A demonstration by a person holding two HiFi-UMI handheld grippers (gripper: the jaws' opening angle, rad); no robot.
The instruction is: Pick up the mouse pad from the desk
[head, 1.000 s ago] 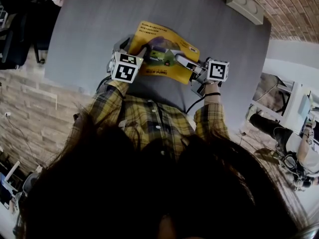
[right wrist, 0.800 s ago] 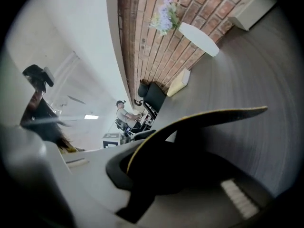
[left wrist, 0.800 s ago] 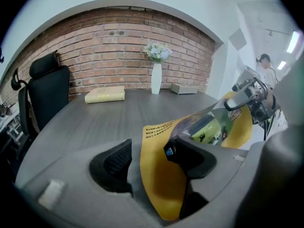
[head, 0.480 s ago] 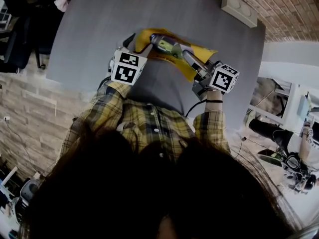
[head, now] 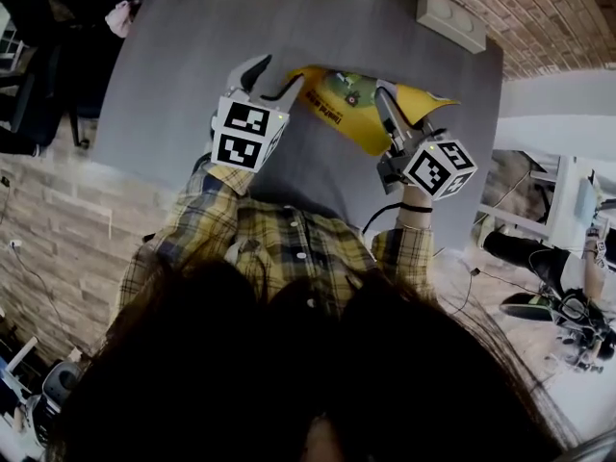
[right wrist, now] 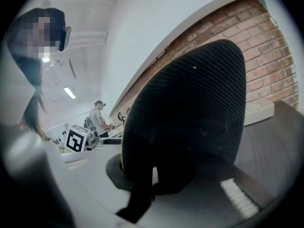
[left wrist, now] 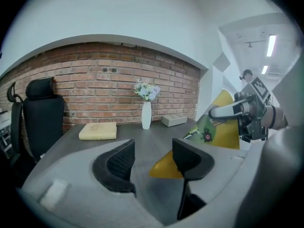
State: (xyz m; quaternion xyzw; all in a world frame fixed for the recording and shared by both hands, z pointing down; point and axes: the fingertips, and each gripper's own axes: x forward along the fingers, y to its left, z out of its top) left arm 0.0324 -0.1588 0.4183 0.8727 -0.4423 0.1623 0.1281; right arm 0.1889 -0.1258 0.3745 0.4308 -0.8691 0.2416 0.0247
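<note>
now right gripper (head: 382, 99) pinches mouse pad (head: 339, 104); left gripper (head: 274, 75) gapes, just narrowing, round its corner; right gripper view shows black underside.

Yellow printed mouse pad (head: 339, 106) (black textured underside) hangs tilted, airborne.

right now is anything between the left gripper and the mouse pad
Nothing visible. A corner of the mouse pad shows between the jaws of the left gripper, which have just been closing but don't press it; the right gripper holds it.
</note>
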